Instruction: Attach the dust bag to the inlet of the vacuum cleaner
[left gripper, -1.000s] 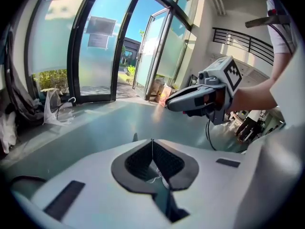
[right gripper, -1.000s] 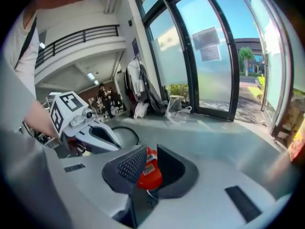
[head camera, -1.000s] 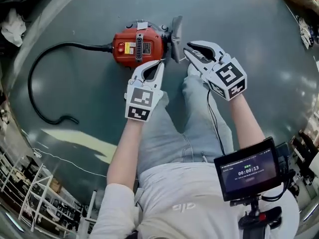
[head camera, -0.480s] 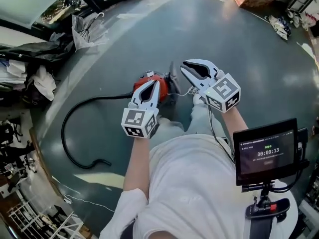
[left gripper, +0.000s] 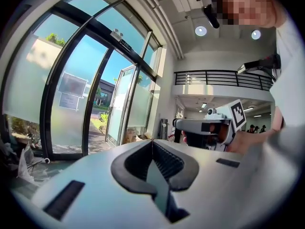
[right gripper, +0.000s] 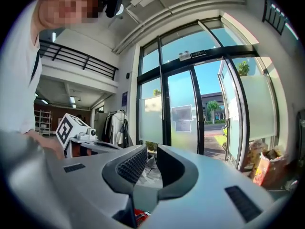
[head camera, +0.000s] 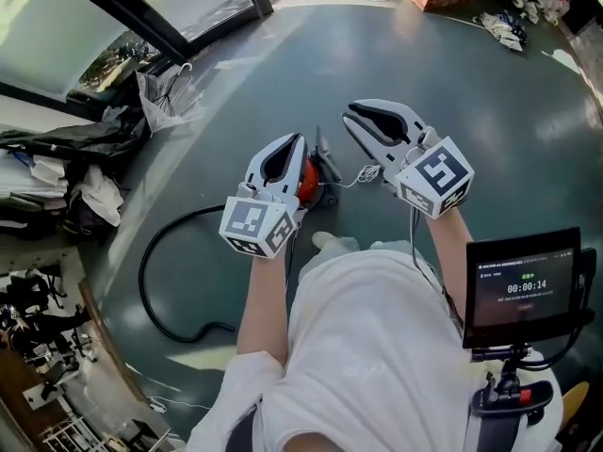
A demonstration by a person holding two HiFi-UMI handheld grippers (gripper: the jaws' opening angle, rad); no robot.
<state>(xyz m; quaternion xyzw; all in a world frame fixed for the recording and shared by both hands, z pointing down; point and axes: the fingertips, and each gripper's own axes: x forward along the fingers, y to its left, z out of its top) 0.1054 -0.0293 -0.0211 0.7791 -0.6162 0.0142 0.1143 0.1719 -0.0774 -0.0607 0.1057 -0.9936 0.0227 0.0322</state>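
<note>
- Left gripper [left gripper: 152,142] is pressing its jaws together on nothing
- Right gripper [right gripper: 152,150] is holding its jaws a little apart, empty
- Red vacuum [head camera: 308,179] is lying on the floor [head camera: 452,73], below both

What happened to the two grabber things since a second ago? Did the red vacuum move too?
Both went up off the floor as the person stood up. The left gripper and right gripper left the red vacuum cleaner and now point level toward the glass doors. Neither holds anything. The vacuum cleaner and its black hose stayed on the floor.
</note>
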